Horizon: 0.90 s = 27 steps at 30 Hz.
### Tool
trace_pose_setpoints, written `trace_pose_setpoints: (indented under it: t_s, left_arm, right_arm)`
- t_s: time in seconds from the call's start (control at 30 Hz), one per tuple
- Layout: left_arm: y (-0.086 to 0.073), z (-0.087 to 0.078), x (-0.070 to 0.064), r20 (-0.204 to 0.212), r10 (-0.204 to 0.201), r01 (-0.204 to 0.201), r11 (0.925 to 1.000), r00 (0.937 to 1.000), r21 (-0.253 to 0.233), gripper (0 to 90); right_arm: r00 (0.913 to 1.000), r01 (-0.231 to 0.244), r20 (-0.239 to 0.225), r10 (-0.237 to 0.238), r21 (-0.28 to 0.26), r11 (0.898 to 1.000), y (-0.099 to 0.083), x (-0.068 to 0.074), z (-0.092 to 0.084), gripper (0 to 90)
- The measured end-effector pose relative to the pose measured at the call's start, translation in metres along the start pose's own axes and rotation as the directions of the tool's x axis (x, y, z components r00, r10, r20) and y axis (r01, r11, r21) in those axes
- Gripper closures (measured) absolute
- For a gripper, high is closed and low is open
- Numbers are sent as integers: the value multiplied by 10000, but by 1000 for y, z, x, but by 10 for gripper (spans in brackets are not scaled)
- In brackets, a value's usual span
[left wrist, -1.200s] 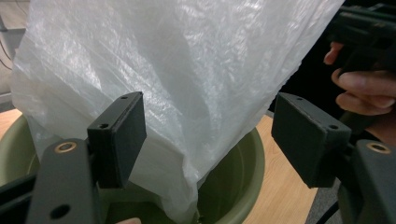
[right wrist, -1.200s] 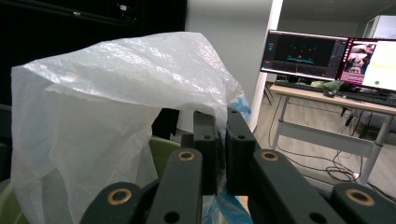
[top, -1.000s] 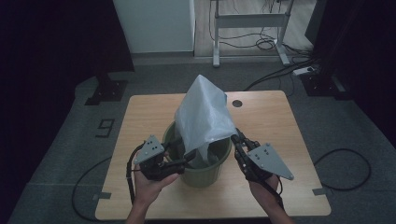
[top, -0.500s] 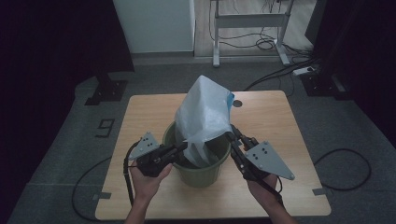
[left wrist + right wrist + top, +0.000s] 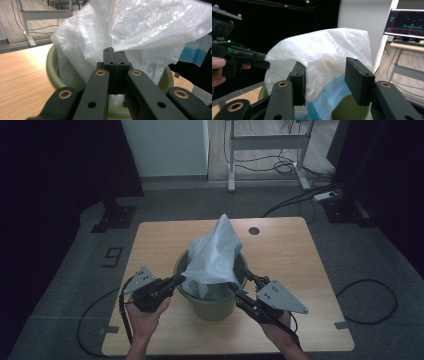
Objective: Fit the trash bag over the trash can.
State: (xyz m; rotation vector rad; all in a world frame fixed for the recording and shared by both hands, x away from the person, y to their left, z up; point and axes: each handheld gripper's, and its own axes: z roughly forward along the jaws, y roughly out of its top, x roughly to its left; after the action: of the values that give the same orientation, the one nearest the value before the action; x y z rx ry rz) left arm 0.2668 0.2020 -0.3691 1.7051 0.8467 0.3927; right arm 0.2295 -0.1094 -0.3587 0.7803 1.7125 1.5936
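Observation:
A green bucket (image 5: 212,309) stands on the wooden table (image 5: 300,255) with a white plastic bag (image 5: 216,252) rising out of it in a peak. My left gripper (image 5: 181,279) is at the bucket's left rim, shut on the bag's edge; the left gripper view has the left gripper (image 5: 114,53) pinching the film of the bag (image 5: 150,32) above the bucket (image 5: 53,72). My right gripper (image 5: 240,284) is at the right rim. Its jaws have just been opening: the right gripper (image 5: 325,75) stands open with the bag (image 5: 324,47) between the pads, unpressed.
A small round hole (image 5: 254,230) marks the table's far side. Behind the table stand a metal desk frame (image 5: 270,142) and floor cables (image 5: 300,195). A taped number (image 5: 114,255) lies on the floor at left. A lit monitor (image 5: 407,23) is far right.
The left jaws have closed on the bag's edge and drawn it out toward the left rim. The bag's peak has sunk a little. The right jaws have spread apart.

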Motion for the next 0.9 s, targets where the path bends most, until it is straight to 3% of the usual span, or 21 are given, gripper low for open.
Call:
trace_pose_setpoints:
  t_s: [0.17, 0.23, 0.37, 0.6, 0.9]
  left_arm:
    - [-5, -4, 3, -76, -91, 91, 10000, 9999, -9, 900]
    - [-7, -5, 3, -55, -92, 92, 9999, 9999, 48, 900]
    - [-11, -6, 2, -80, -48, 49, 9999, 10000, 108, 900]
    - [-17, -10, 1, 20, -91, 91, 9998, 10000, 195, 900]
    - [-23, -7, -4, 233, -8, -5, 9986, 9997, 520, 899]
  right_arm:
    - [9998, -58, 174, 52, 296, 9995, -9, -1, -1, 540]
    - [9994, -75, 338, 59, 481, 9988, -14, -2, -1, 611]
    - [9988, 117, 468, -143, 553, 9984, -17, 0, -3, 645]
    - [9977, 667, 51, -671, 537, 9963, -17, 8, -9, 842]
    - [9982, 488, 324, -495, 219, 9986, -10, 6, -6, 853]
